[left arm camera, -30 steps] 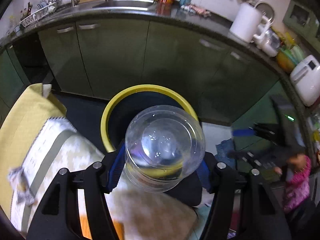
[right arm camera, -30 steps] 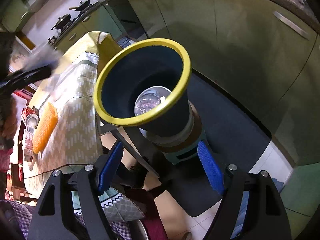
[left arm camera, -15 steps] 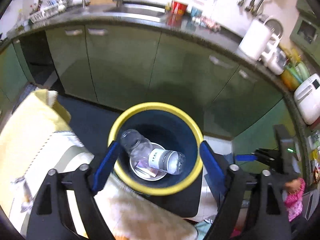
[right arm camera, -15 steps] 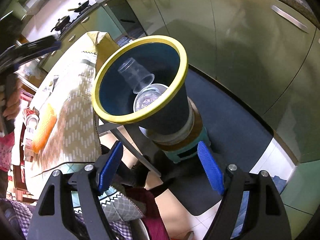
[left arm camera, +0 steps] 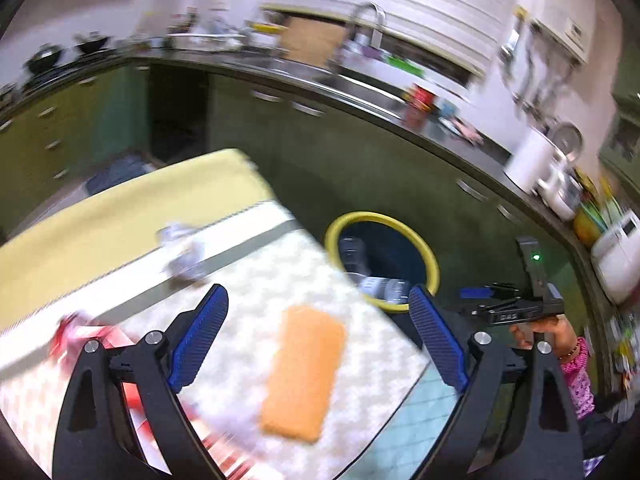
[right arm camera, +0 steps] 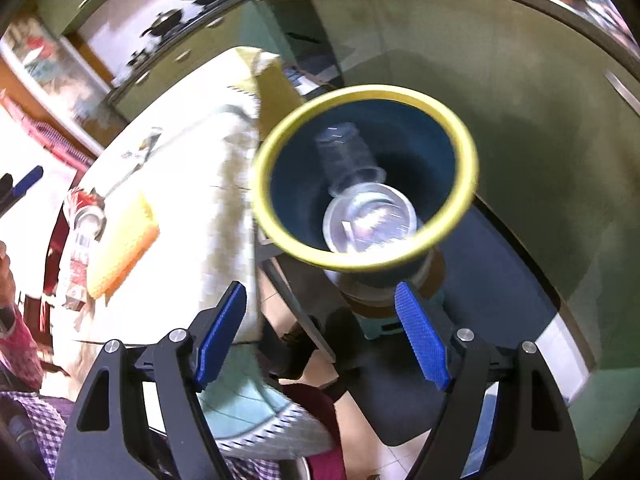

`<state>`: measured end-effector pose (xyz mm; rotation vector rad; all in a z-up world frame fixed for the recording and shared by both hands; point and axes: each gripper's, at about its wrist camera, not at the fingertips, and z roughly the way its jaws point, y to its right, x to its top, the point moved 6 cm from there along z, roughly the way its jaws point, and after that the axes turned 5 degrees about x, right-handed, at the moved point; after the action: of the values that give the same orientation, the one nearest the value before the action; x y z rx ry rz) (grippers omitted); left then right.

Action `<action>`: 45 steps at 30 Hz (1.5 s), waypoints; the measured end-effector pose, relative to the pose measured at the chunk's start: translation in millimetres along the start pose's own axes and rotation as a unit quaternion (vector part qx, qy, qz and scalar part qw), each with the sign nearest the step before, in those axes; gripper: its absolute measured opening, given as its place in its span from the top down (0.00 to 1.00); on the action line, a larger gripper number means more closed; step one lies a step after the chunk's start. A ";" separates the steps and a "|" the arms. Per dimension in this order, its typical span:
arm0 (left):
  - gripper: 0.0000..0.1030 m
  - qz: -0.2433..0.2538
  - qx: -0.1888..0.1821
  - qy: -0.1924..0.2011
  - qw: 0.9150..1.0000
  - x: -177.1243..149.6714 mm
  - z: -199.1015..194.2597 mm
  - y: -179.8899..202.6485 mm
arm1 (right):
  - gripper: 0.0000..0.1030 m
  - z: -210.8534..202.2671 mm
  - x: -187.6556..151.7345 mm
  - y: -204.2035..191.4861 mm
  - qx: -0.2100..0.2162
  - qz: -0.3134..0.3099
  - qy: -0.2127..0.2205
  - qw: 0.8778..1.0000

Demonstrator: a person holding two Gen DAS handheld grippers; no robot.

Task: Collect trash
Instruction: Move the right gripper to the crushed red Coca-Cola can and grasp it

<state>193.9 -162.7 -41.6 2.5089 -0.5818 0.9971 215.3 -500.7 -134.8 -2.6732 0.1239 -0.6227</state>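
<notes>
- Left claw (left arm camera: pixel 316 340), in the left wrist view, hangs over the bench (left arm camera: pixel 120 220) with its blue pads wide apart and nothing between them; the jaws are opening.
- Below it lies an orange sponge-like pad (left arm camera: pixel 304 372) on the patterned cloth, and farther off a crumpled scrap of paper (left arm camera: pixel 182 252) (blurred, so what it is stays a guess). A red-and-white wrapper (left arm camera: pixel 100 336) shows at the near left edge.
- Beyond the bench corner stands the yellow-rimmed bin (left arm camera: pixel 380 260), with a clear bottle (left arm camera: pixel 376 284) lying inside. The right claw (left arm camera: pixel 500 304) shows at the right, held in a hand (left arm camera: pixel 544 332).
- Judged from this, one drop is done and the step in hand is reaching for the next piece of trash; the crumpled scrap looks the likely target, which calls for lowering the open jaws around it and closing.
- Right claw (right arm camera: pixel 320 336), in the right wrist view, is apart and empty, poised near the bin (right arm camera: pixel 360 264).
- Inside the bin rest the clear bottle (right arm camera: pixel 348 156) and a clear plastic cup or lid (right arm camera: pixel 368 220).
- On the bench (right arm camera: pixel 192 184) the orange pad (right arm camera: pixel 120 248) sits just beside a red-and-white can or wrapper (right arm camera: pixel 84 208), still to collect.
</notes>
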 end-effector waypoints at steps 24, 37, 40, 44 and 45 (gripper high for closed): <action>0.13 -0.154 0.204 0.084 0.963 -106.5 -141.3 -152.6 | 0.14 141.3 78.7 -364.3 0.163 -0.353 -0.081 0.918; 0.13 -0.169 0.201 0.074 0.962 -123.3 -139.9 -163.2 | 0.14 199.2 61.6 -424.8 0.095 -0.447 -0.107 0.883; 0.13 -0.169 0.201 0.071 0.962 -125.5 -138.5 -164.3 | 0.14 209.5 58.6 -426.8 0.088 -0.452 -0.109 0.881; 0.13 -0.171 0.198 0.067 0.963 -127.1 -135.7 -167.4 | 0.14 215.1 56.6 -429.1 0.092 -0.451 -0.108 0.881; 0.13 -0.171 0.198 0.066 0.963 -127.3 -135.3 -167.7 | 0.14 215.7 56.7 -429.2 0.093 -0.450 -0.108 0.882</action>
<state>118.8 74.1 -72.3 2.7171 0.1079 1.2241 360.3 -39.5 -120.8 -2.4678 -1.2308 -0.5260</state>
